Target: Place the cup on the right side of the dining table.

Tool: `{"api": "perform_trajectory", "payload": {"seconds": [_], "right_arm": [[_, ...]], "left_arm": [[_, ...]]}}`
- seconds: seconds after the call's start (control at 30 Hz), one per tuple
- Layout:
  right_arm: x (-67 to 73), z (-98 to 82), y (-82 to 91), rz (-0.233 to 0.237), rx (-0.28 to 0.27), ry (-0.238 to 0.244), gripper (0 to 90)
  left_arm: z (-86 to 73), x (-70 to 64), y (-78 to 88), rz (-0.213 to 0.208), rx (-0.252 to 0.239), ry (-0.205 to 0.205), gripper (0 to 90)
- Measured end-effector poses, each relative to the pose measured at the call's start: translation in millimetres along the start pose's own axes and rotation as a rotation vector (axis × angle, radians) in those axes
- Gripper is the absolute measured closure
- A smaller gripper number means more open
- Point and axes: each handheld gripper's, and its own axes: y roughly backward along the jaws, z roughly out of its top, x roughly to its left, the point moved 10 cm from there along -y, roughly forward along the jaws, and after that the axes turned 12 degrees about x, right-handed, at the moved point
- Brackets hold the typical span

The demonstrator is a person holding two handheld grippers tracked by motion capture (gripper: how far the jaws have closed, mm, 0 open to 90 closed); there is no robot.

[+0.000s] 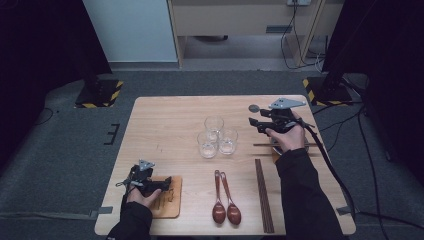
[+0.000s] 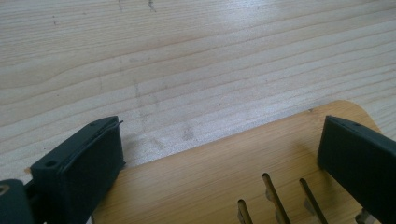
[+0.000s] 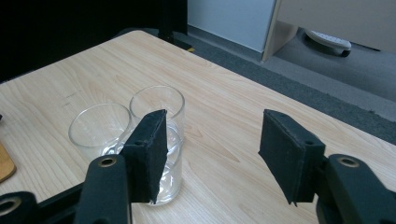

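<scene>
Holding the right gripper (image 3: pixel 212 156) wide open beside three glasses (image 1: pixel 217 136), resting the left gripper (image 2: pixel 219 158) open over the wooden board (image 2: pixel 196 182)

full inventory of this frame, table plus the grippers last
table: 1, light wood, centre.
glasses: 3, clear, clustered mid-table.
spoons: 2, reddish-brown, near edge, side by side.
chopsticks: dark brown, one pair lying lengthwise at near right; another piece crosswise beside the right hand.
slotted board: 1, tan wood, near left corner.
left gripper: black, open, over the board's corner.
right gripper: black, open, empty, next to the glasses.
</scene>
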Motion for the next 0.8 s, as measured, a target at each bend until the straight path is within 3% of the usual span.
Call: {"api": "perform_trajectory", "payload": {"seconds": [0.8], "right_arm": [[9.7,14.6,-46.3,0.043,0.044,0.014,44.1]], "left_arm": [[0.0,0.0,0.0,0.0,0.0,0.0,0.0]]}}
